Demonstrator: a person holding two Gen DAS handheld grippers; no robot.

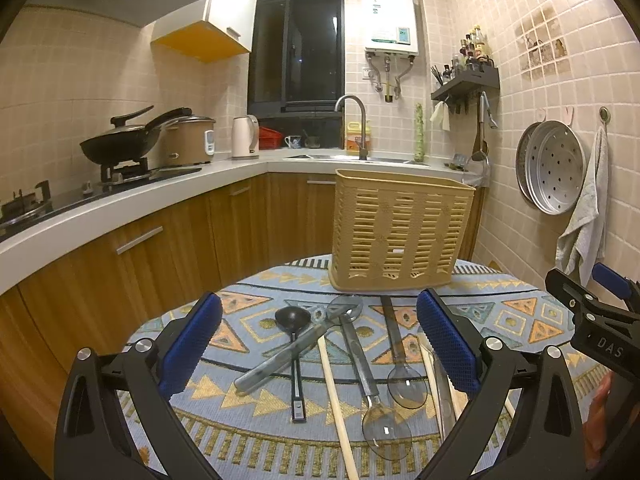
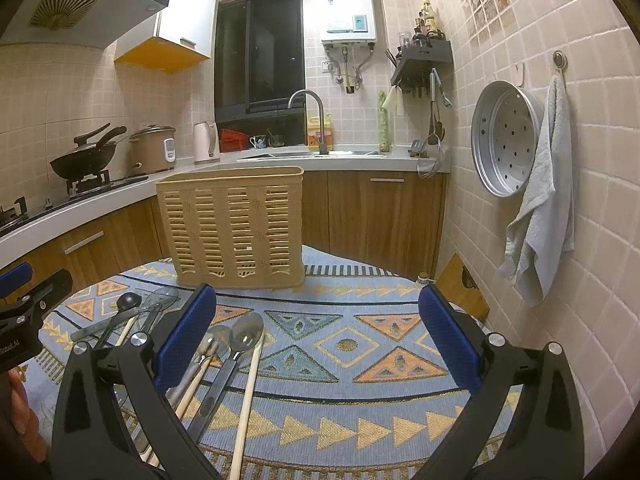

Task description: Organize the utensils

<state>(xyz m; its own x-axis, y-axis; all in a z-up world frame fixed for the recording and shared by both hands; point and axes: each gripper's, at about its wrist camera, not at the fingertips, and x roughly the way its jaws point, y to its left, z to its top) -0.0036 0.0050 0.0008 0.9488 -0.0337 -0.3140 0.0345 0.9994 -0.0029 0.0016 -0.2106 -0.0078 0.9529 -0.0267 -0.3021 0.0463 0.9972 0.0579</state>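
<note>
Both grippers hover over a round table with a blue patterned cloth [image 1: 280, 432], and neither one is holding anything. The left gripper [image 1: 320, 344] has its jaws spread wide, and the right gripper [image 2: 318, 338] is just as wide open, with only bare cloth between its fingers.

The utensils are all loose on the cloth, in a scattered pile right under the left gripper. There's a black ladle [image 1: 295, 344] with its bowl pointing toward the basket, and a grey slotted spoon [image 1: 296, 344] lying diagonally across its handle. A clear spoon [image 1: 386, 428] sits bowl-down toward the camera, another clear spoon [image 1: 406, 388] lies just beside it, and a pale wooden chopstick [image 1: 336, 412] runs alongside them. More pieces sit partly hidden behind the left gripper's right finger — can't tell exactly what they are.

From the right wrist view, the same pile lies off to the left of the gripper, some of it tucked behind the left-hand blue pad [image 2: 186, 340].

The tan slotted basket [image 1: 400, 232] stands upright at the far edge of the table, well apart from the pile. Whether anything is inside is hard to tell through the slots. Kitchen counter [image 1: 160, 196] and sink faucet [image 1: 358, 120] are in the background.
</note>
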